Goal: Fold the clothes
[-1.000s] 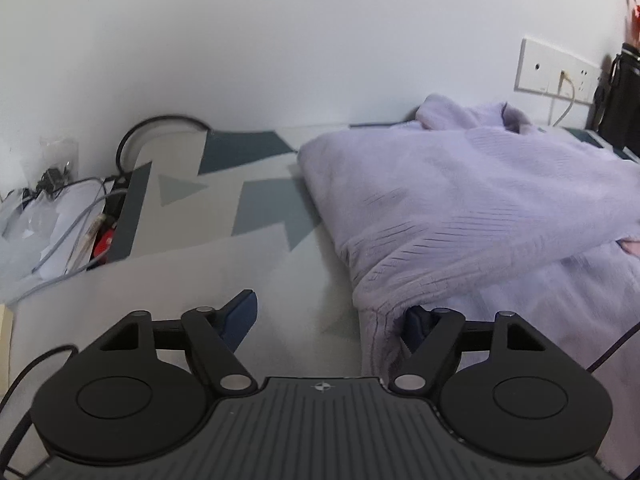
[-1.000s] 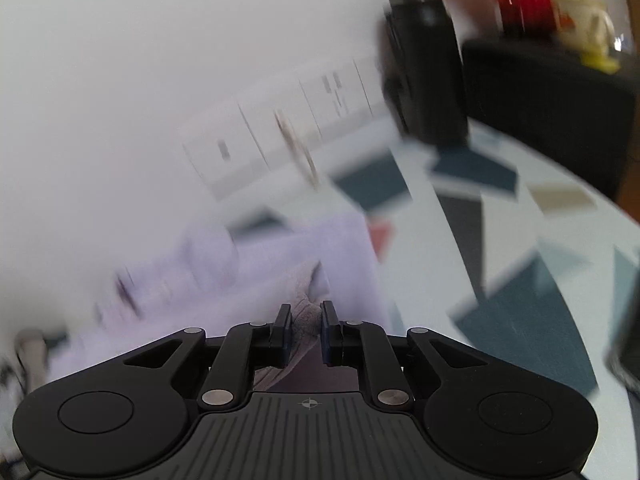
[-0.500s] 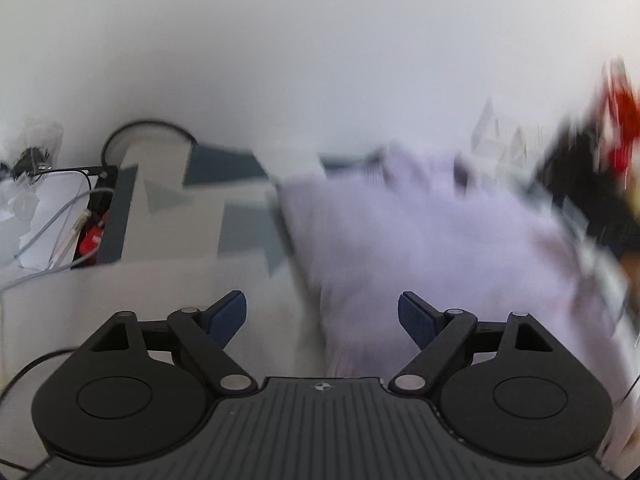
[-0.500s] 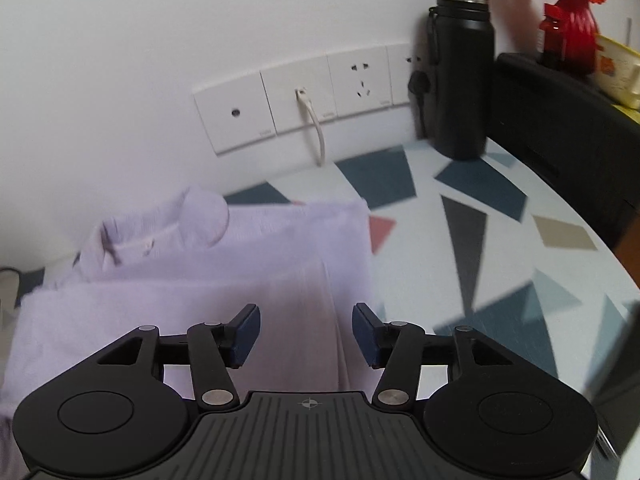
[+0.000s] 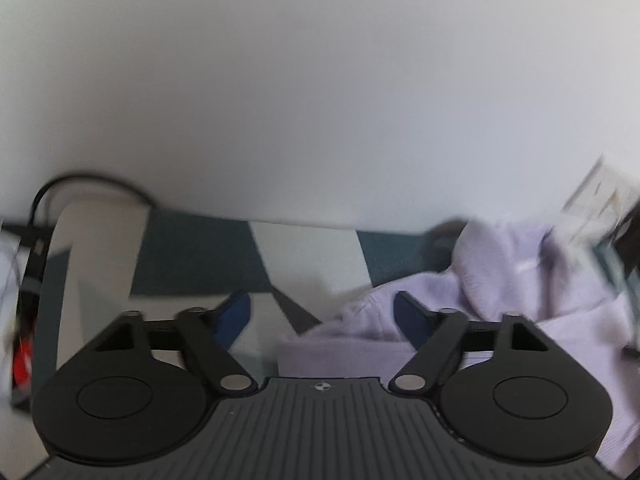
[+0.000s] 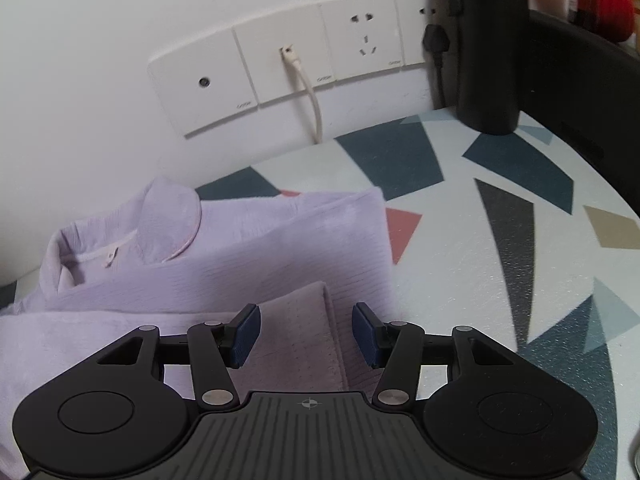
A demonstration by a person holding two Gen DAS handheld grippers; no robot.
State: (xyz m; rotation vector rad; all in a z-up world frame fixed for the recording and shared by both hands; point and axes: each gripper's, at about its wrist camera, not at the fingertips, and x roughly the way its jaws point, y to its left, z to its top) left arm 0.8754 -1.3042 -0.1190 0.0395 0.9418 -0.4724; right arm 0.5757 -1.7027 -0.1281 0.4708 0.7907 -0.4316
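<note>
A lilac fleece garment [image 6: 248, 248] lies on the patterned table, its collar [image 6: 168, 220] toward the wall and a sleeve cuff [image 6: 304, 328] folded over the body. My right gripper [image 6: 306, 334] hovers open just above that cuff, with nothing between its fingers. In the left wrist view the same garment [image 5: 500, 292] shows blurred at the right, bunched near the wall. My left gripper [image 5: 322, 316] is open over the garment's left edge; its right finger [image 5: 412, 320] is over the cloth and its left finger [image 5: 236, 316] over bare table.
A wall socket panel [image 6: 304, 60] with a white cable [image 6: 310, 100] sits behind the garment. A black flask [image 6: 488, 44] stands at the back right beside a dark cabinet [image 6: 588, 92]. Black cables [image 5: 60, 192] and clutter lie at the table's left end.
My right gripper let go of the cloth and opened, then moved closer to the cuff. My left gripper swung left and forward toward the garment's collar end, staying open.
</note>
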